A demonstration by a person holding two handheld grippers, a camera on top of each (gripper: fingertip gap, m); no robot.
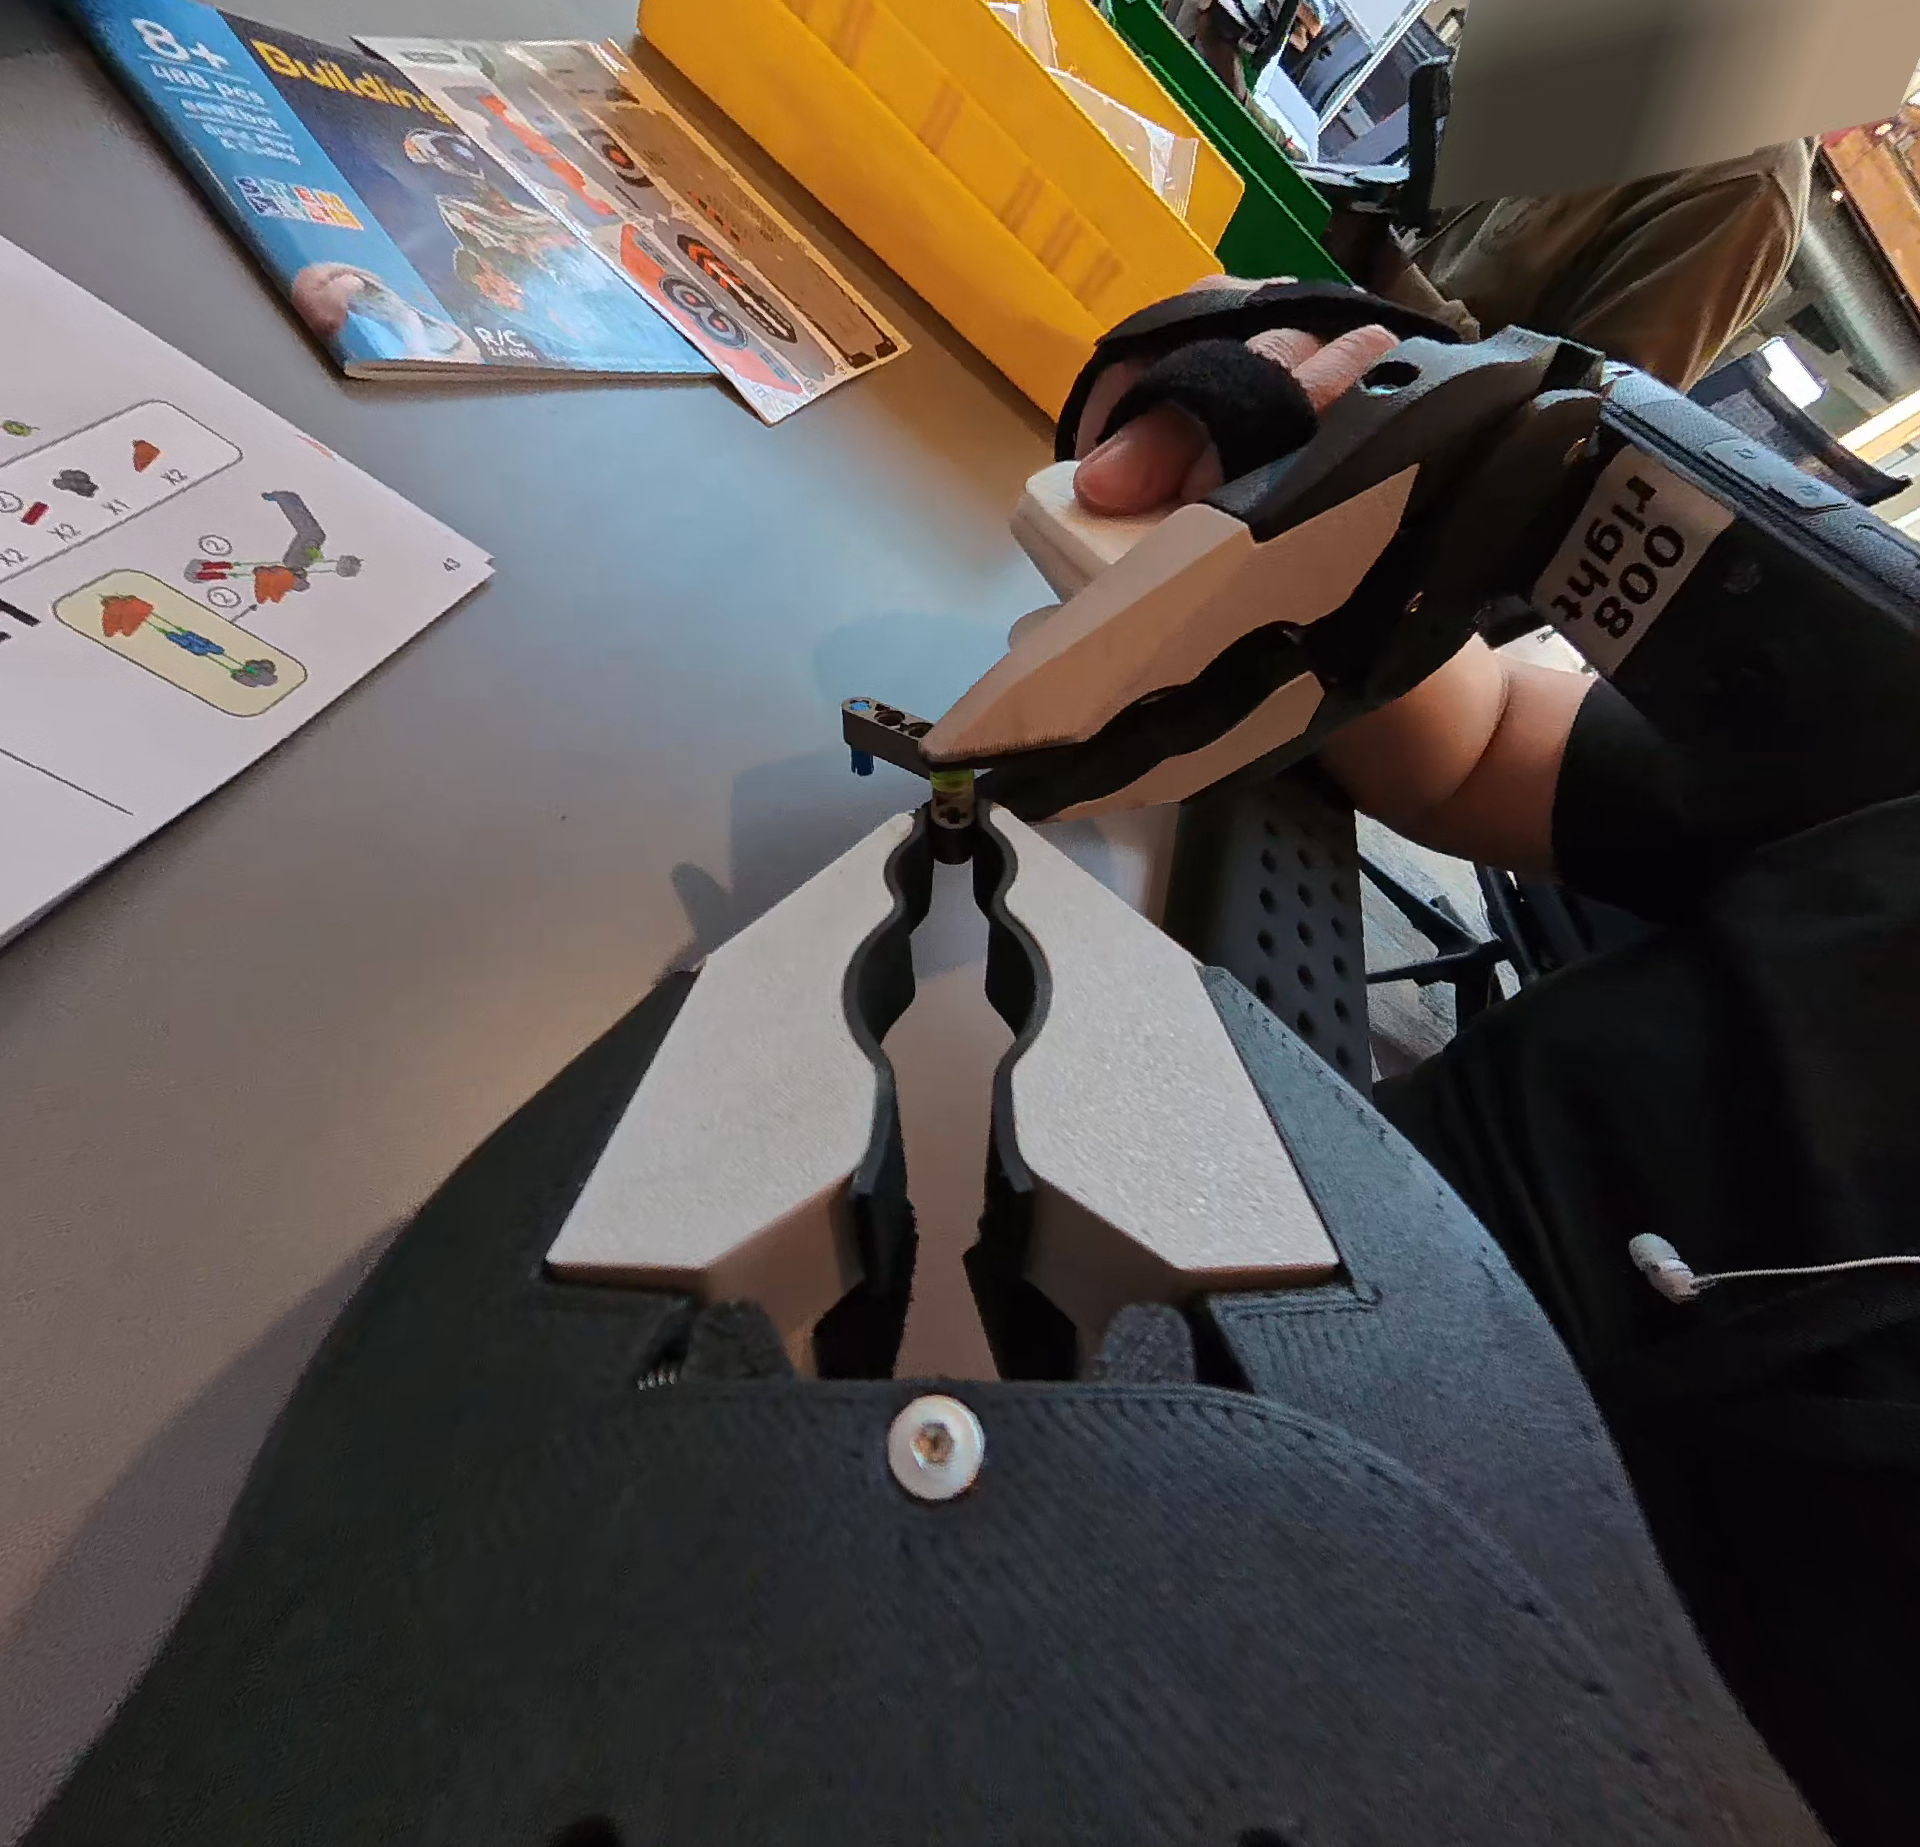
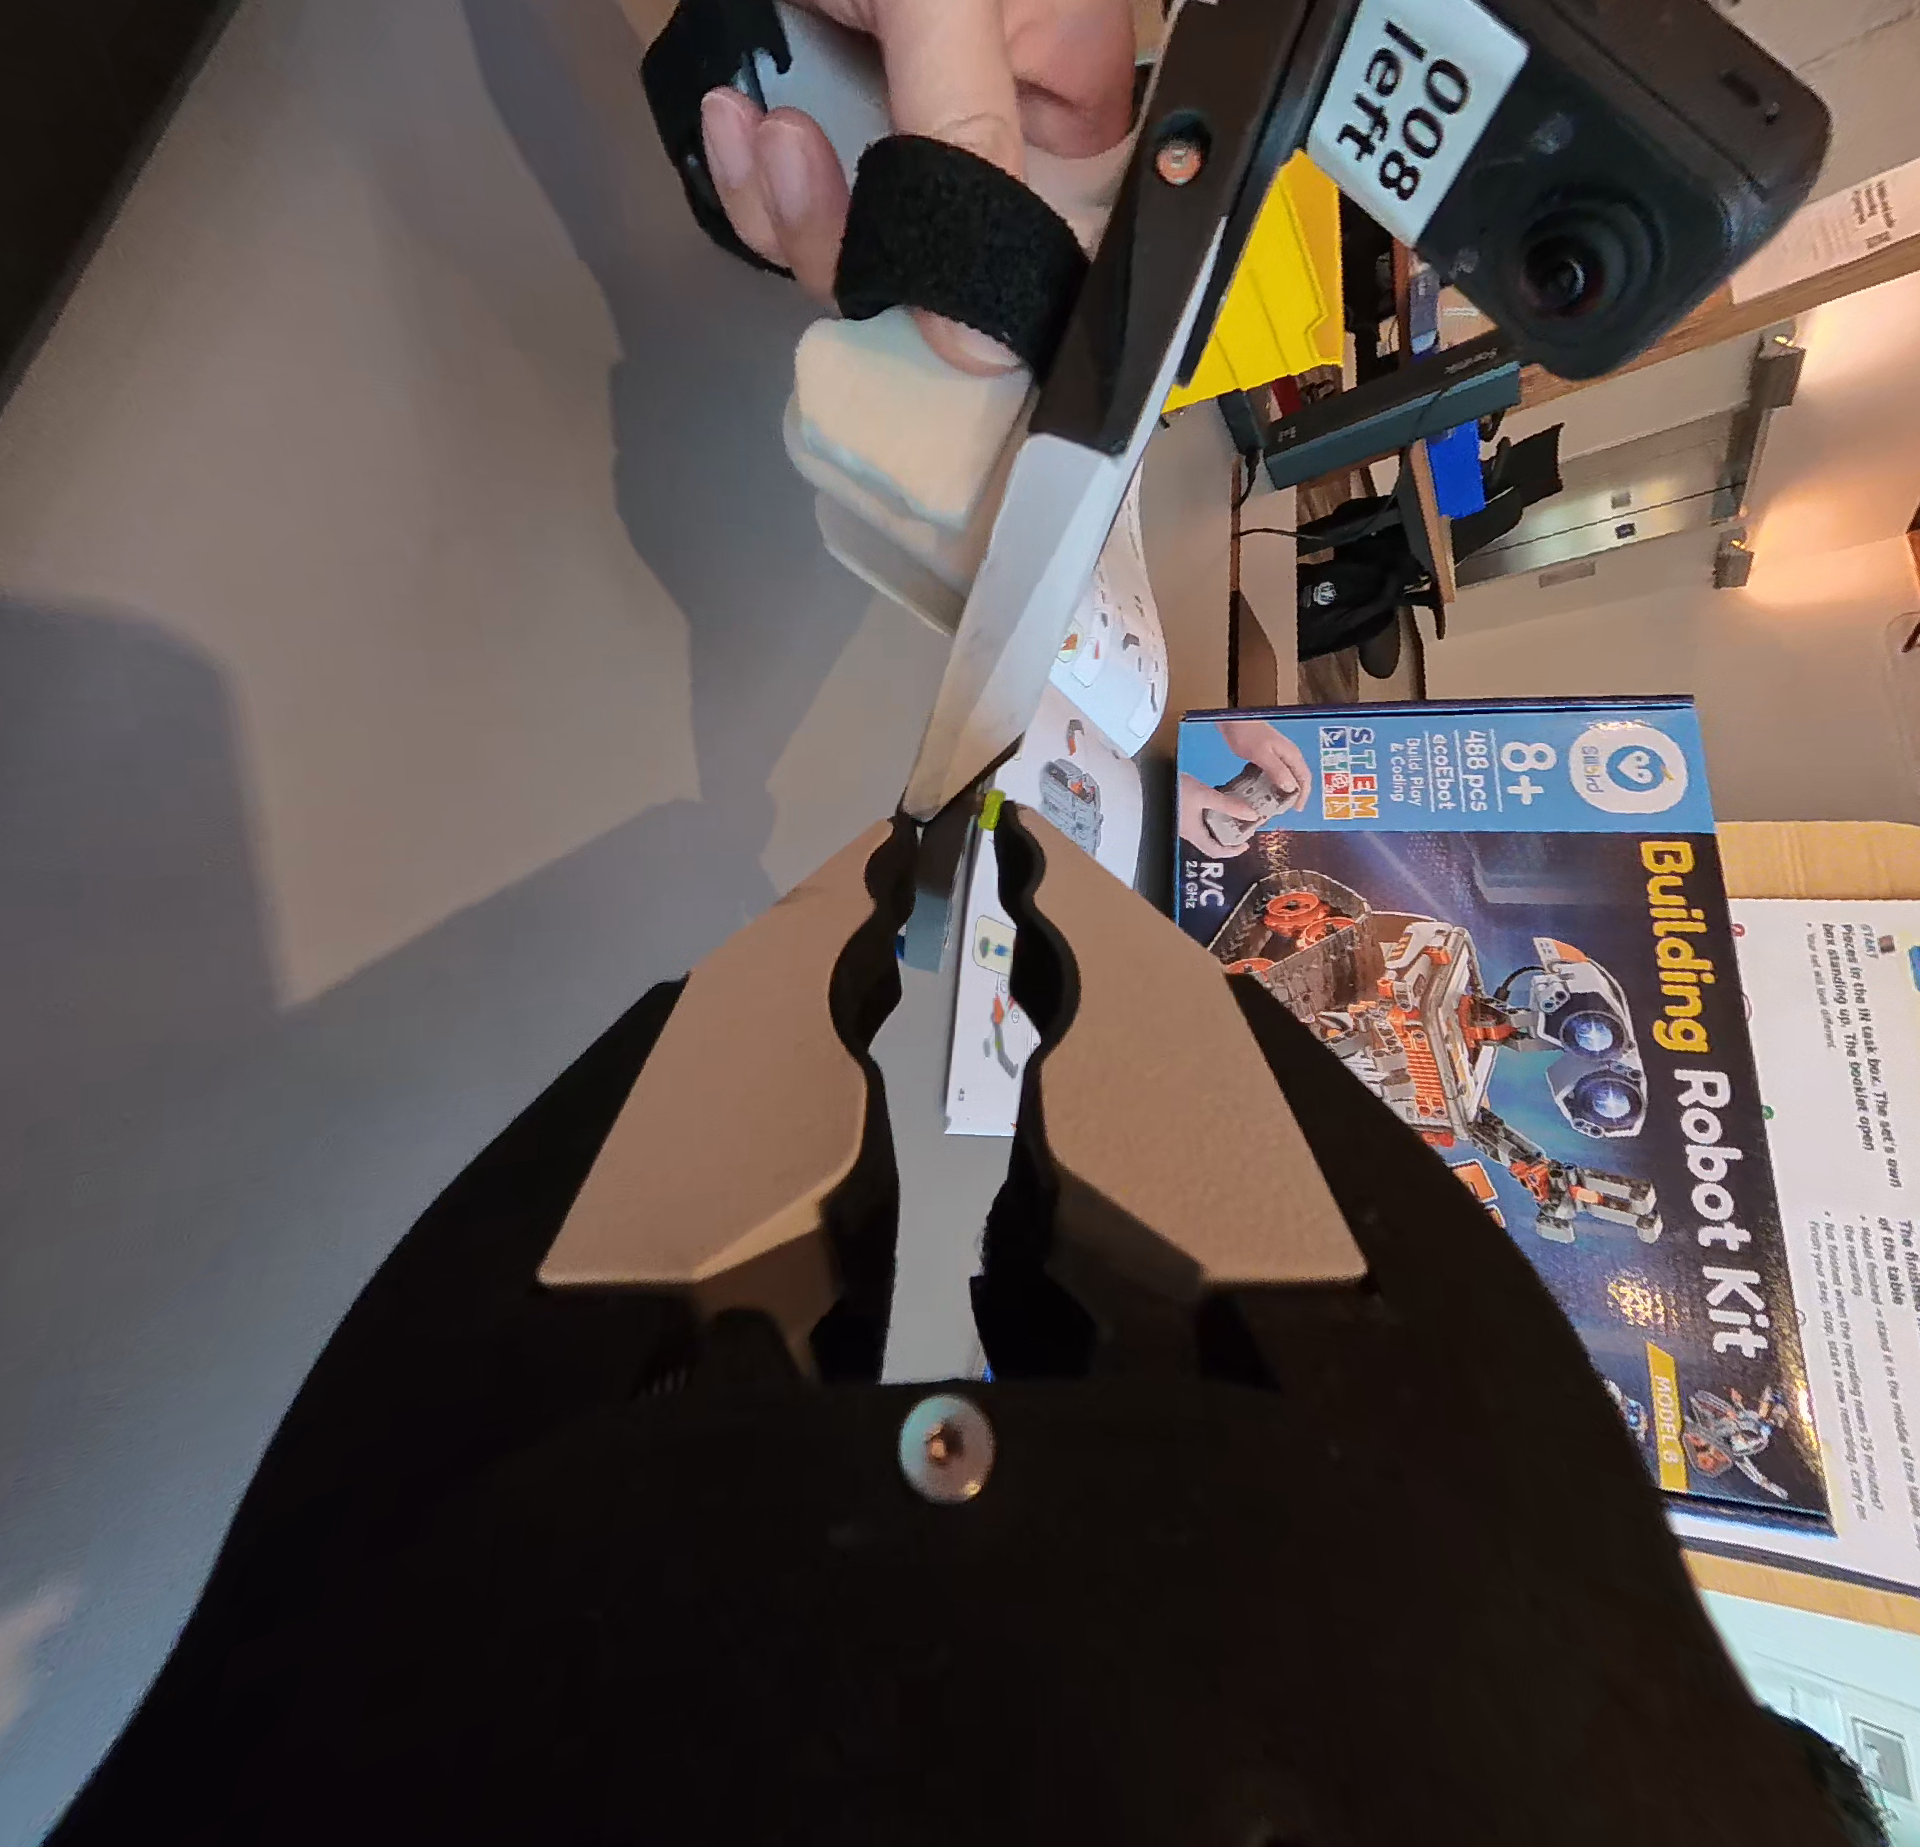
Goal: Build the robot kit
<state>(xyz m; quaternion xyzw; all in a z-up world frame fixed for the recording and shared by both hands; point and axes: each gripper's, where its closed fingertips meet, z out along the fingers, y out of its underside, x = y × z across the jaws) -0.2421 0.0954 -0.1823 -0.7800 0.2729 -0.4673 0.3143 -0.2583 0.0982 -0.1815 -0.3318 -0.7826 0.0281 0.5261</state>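
Note:
My left gripper (image 1: 951,823) is shut on a short black axle piece (image 1: 950,841) that carries a lime-green bush (image 1: 952,781) just past its tips. My right gripper (image 1: 940,755) comes in from the right and is shut on a dark grey beam with holes (image 1: 883,725) that has a blue pin (image 1: 858,760) at its far end. The beam sits right above the green bush, touching or nearly touching it. In the right wrist view my right gripper (image 2: 951,826) holds the grey beam (image 2: 932,914) edge-on. The green bush (image 2: 992,808) and the left gripper's tip (image 2: 935,789) meet it there.
On the grey table (image 1: 520,914) lie an open instruction page (image 1: 156,571), a blue booklet (image 1: 343,197) and a sticker sheet (image 1: 675,228). A yellow bin (image 1: 935,135) and a green bin (image 1: 1226,135) stand behind. The blue kit box (image 2: 1455,1070) is in the right wrist view. My two grippers' fingertips are within a few centimetres of each other.

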